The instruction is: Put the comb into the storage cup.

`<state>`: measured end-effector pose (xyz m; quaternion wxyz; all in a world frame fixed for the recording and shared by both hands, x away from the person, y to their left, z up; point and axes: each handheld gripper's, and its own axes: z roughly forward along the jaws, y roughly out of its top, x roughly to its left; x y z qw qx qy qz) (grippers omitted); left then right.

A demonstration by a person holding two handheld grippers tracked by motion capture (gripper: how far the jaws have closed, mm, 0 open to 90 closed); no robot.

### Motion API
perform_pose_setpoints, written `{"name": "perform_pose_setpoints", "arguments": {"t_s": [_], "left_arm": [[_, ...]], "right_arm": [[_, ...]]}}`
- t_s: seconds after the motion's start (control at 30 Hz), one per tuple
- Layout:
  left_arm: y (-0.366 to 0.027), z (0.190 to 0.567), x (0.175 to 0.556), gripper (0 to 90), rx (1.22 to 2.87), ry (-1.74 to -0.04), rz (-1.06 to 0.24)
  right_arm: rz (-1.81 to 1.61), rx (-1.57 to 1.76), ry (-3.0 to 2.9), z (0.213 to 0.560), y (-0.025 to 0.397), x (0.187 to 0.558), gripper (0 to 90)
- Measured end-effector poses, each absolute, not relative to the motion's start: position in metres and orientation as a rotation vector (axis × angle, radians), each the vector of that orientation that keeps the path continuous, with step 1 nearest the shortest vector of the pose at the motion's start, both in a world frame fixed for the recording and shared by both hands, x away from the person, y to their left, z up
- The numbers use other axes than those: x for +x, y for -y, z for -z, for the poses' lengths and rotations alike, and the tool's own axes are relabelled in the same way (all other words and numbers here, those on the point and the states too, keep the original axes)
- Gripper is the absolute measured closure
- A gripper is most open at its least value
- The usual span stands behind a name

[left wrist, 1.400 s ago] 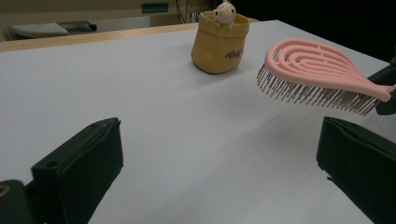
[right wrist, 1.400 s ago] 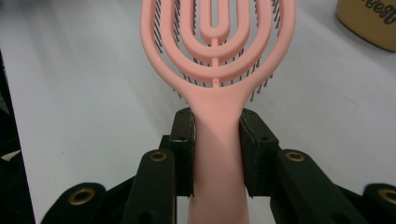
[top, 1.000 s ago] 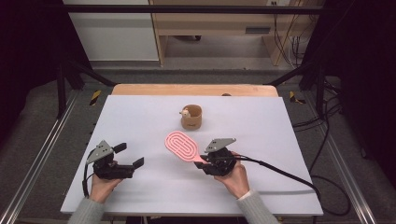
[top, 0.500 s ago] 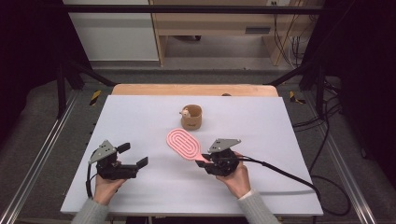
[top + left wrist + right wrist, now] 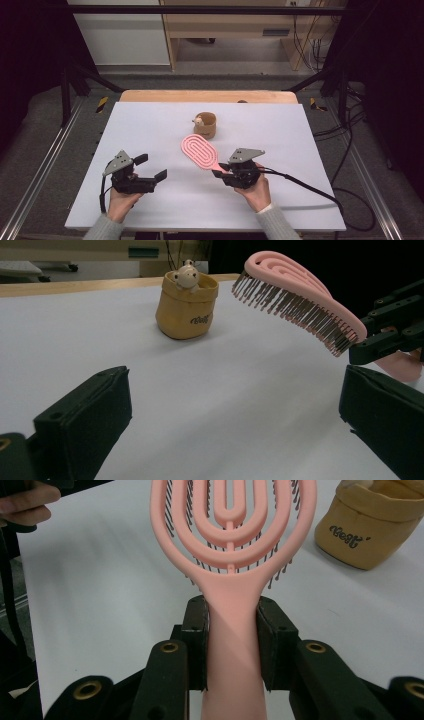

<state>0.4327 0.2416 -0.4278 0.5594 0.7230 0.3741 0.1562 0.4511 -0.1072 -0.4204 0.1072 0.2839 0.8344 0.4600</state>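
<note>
So the pink hairbrush [image 5: 199,151] is clamped by its handle in the right gripper [image 5: 223,172], both black jaws pressed tight against the 2 sides of the handle, as seen pretty clearly in the right gripper view [image 5: 231,645]. The brush is held up off the white table [image 5: 300,140], bristles pointing down, with the oval head tilted upward away from the gripper; in the left gripper view the brush [image 5: 300,297] is seen hanging in the air with a gap under the bristles. The head is angled toward a little tan pouch [image 5: 205,125] with a small bear figure [image 5: 188,274] poking out of the top, which is sat upright on the table just beyond the brush, not touching it. Some dark lettering can be made out on the pouch's front [image 5: 372,527] but it can't be read for sure. The left gripper [image 5: 150,167] is held low over the near left part of the table, jaws spread wide apart and nothing between them, well apart from the brush. A black cable [image 5: 310,187] is trailed off the right gripper across the table to the right edge.
</note>
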Motion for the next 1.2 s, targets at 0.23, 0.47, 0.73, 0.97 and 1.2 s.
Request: {"name": "perform_pose_setpoints", "arguments": {"t_s": [0.23,0.47,0.73,0.97,1.2], "left_arm": [[-0.231,0.425,0.433,0.3,1.708,-0.9,-0.362],[-0.224,0.423,0.436,0.3,1.679,-0.925,-0.323],[-0.211,0.416,0.442,0.3,1.647,-0.942,-0.329],[-0.194,0.41,0.445,0.3,1.627,-0.944,-0.335],[-0.181,0.406,0.446,0.3,1.619,-0.935,-0.333]], "right_arm": [[-1.361,0.837,-2.441,0.42,0.111,0.45,70.0],[-1.358,0.835,-2.437,0.42,0.111,0.45,70.1],[-1.363,0.845,-2.415,0.421,0.11,0.451,70.1],[-1.374,0.852,-2.399,0.422,0.111,0.451,70.0],[-1.377,0.851,-2.395,0.422,0.112,0.451,70.0]]}}
